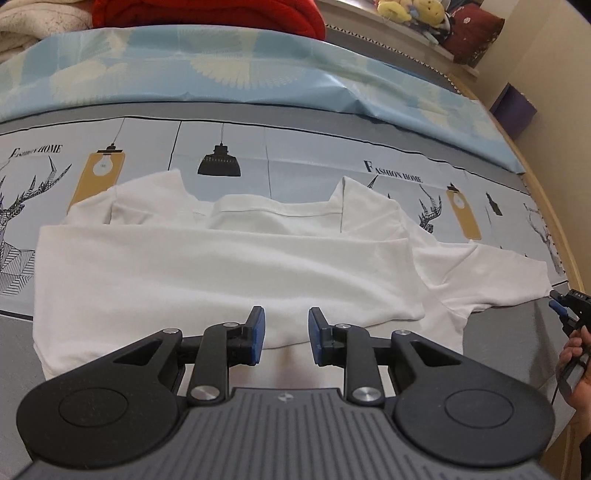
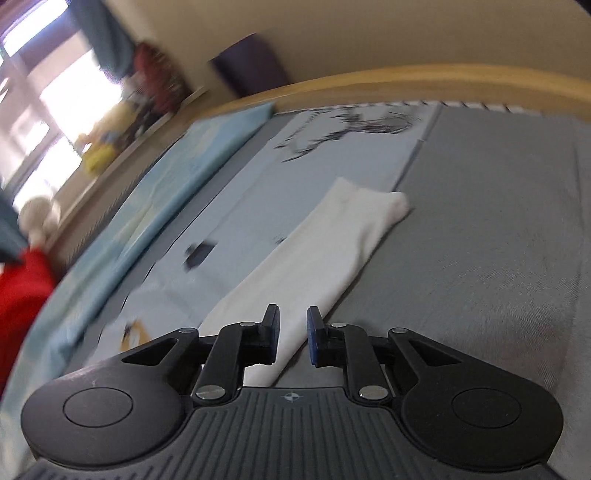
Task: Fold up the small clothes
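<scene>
white T-shirt half-folded, mid bed, sleeve toward right edge | soft, light, limp, slides; pinch sleeve tip/hem corners | left gripper released, empty | right gripper parted, gripping nothing

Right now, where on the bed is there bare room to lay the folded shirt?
Free: the plain grey bedspread right of the white T-shirt, up to the wooden bed edge. Also the printed strip beyond the collar. Crowded: the far side, with the red blanket and plush toys.
</scene>
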A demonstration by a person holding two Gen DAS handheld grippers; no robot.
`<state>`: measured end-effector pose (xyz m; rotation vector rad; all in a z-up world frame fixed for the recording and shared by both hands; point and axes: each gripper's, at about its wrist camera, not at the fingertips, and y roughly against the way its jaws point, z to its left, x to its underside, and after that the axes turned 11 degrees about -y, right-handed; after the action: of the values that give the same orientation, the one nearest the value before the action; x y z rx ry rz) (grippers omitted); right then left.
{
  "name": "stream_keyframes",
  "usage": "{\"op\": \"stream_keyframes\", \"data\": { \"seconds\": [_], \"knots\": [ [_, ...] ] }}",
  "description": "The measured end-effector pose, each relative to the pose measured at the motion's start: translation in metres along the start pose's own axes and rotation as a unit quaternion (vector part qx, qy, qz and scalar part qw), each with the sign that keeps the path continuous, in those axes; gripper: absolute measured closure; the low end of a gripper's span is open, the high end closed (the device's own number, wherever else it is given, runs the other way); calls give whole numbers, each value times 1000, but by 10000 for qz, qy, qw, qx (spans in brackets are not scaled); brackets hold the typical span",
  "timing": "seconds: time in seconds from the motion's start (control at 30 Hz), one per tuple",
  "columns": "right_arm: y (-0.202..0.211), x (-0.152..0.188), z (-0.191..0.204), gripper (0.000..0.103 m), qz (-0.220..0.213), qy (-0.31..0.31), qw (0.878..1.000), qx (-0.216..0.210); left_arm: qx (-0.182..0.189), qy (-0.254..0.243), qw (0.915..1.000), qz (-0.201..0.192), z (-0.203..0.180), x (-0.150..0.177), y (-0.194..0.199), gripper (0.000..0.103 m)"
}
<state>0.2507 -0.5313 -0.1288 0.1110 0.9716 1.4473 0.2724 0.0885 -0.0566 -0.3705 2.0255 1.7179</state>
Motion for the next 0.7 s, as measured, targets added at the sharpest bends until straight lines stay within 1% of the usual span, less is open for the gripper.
{"op": "stream_keyframes", "data": {
  "seconds": [0.07,0.1,0.27,0.37,0.4,0.47,0.57,0.6,0.7],
  "knots": [
    [-14,-7,-13,73,-72,-332,9994,21,-31,-3,10000,12,2,0,-2,75],
    [-21,-9,-20,71,-90,-493,9987,36,-54,-5,10000,29,4,1,-2,75],
    [-42,-9,-41,72,-300,-1058,9939,108,-170,-4,9998,80,17,3,-3,75],
    [-47,-5,-44,72,-511,-1103,9926,6,-247,79,9996,83,29,4,0,75],
    [-49,-4,-42,77,-568,-1064,9927,-17,-266,105,9996,76,33,4,1,75],
    [-52,-3,-39,101,-588,-1080,9924,-105,-280,163,9995,39,42,4,6,75],
    [-45,-3,-27,101,-871,-1033,9907,-148,-307,299,9991,-49,58,3,16,75],
    [-41,-2,-17,101,-970,-913,9911,-87,-320,356,9988,-72,65,3,19,75],
    [-25,4,28,101,-1311,-149,9912,135,-381,584,9974,-163,87,3,29,75]
  ]
}}
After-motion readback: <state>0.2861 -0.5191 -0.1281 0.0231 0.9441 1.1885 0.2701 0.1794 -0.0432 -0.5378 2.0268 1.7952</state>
